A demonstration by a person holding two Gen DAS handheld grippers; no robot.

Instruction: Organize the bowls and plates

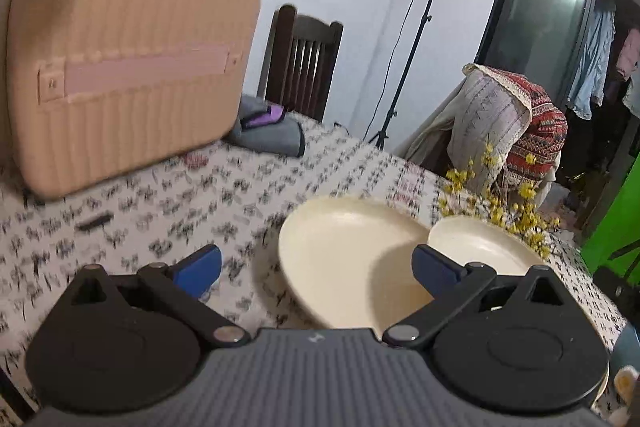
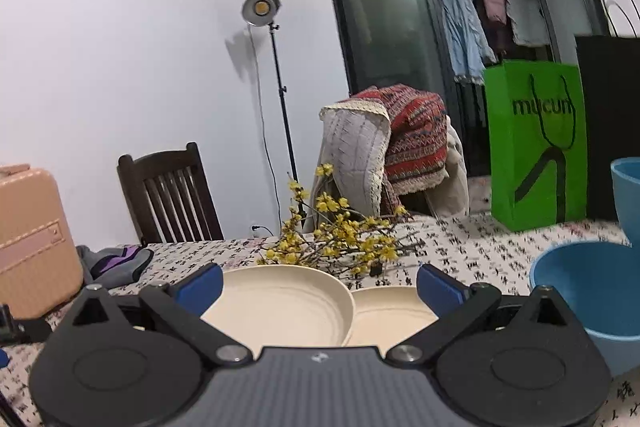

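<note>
Nearest in the left wrist view, the left gripper (image 1: 316,269) hangs over the patterned tablecloth (image 1: 168,203) with its blue-tipped fingers (image 1: 198,269) spread wide and nothing between them; its right finger overlaps the large cream plate (image 1: 344,259), though whether it touches is unclear. That plate sits at about 1 o'clock from the gripper, and the smaller cream plate (image 1: 484,247) lies at 2 o'clock, its rim tucked just against the larger one. Likewise, in the right wrist view the right gripper (image 2: 320,287) is wide apart and empty, with both cream plates at 12 o'clock just ahead of its fingertips, the large plate (image 2: 280,303) left and the small one (image 2: 388,311) right, edges overlapping. A blue bowl (image 2: 592,287) rests at 3 o'clock, near the right finger, and a second blue vessel (image 2: 628,187) stands behind it, cut off by the frame. Beyond the plates lies a spray of yellow flowers (image 2: 336,235). Farther left, at 10 o'clock, a pink ribbed case (image 1: 128,59) stands on the table beside a grey and purple pouch (image 1: 268,131). At 2 o'clock a green paper bag (image 2: 536,147) stands upright. Behind the table are a dark wooden chair (image 2: 172,199), a chair draped with patterned cloth (image 2: 392,151), and a lamp on a stand (image 2: 262,9).
</note>
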